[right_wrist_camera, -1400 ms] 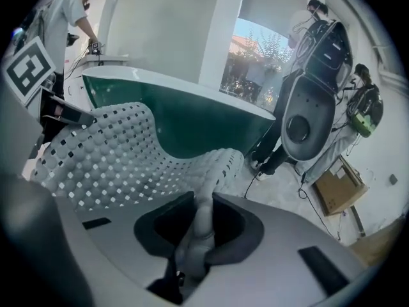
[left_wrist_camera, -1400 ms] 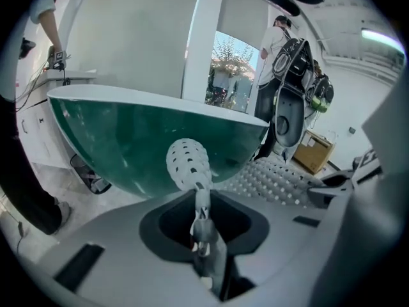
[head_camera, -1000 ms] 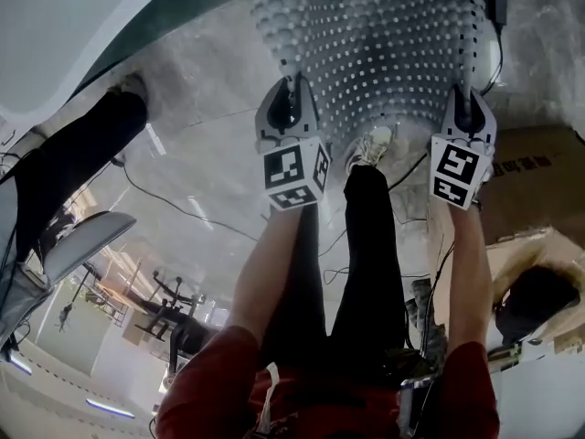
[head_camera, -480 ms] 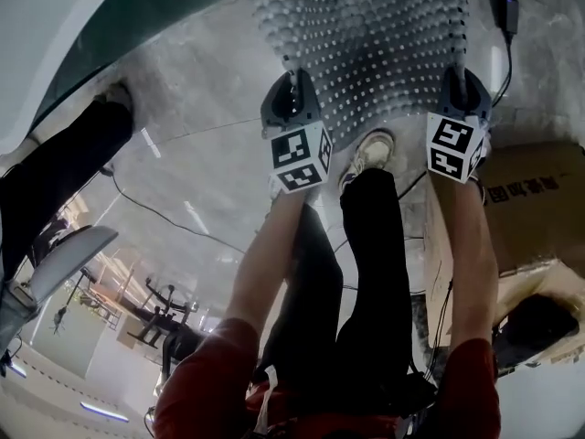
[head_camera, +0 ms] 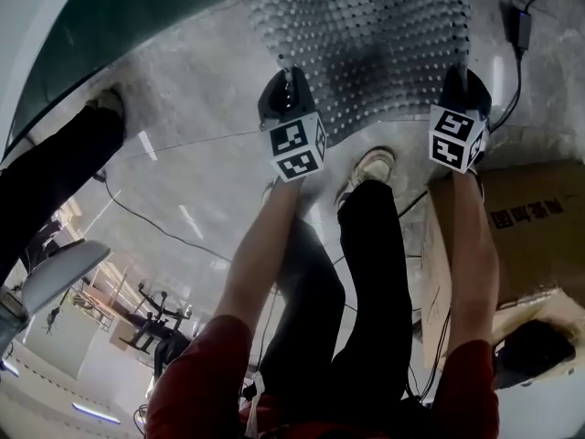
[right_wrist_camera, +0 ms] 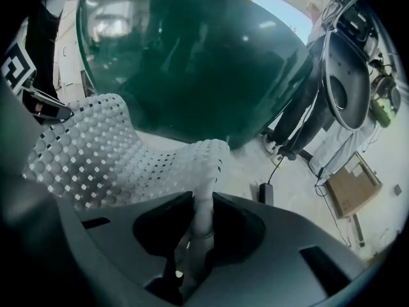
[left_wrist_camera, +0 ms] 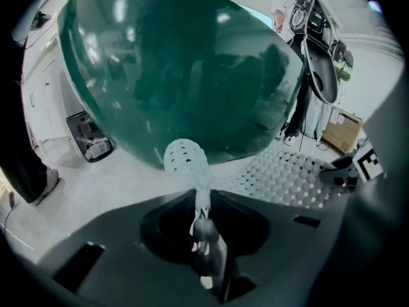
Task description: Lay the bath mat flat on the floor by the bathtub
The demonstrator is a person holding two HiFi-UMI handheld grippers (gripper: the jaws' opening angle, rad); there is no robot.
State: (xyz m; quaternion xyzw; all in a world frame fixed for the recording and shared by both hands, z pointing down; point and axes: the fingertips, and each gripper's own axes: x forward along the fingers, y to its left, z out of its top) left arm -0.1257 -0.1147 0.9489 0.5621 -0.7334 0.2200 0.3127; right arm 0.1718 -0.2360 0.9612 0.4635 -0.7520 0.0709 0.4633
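A pale marble-look floor (head_camera: 183,154) runs along the foot of a dark green bathtub (head_camera: 101,35), with a cardboard box (head_camera: 539,227) and a black cable (head_camera: 517,71) off to the right. The grey studded bath mat (head_camera: 384,53) stretches from the tub toward the person. Its far part seems to be down on the floor, and its two near corners are lifted. The left gripper (head_camera: 285,79) pinches one bunched corner tightly. The right gripper (head_camera: 462,82) nips the other, its jaws having just eased apart a little with the mat between them.

The risk I see is the right corner slipping free early, so that the near edge drops crooked or curls under. The edge could also land on the person's shoe (head_camera: 370,167) just behind it, or drift onto the cable.
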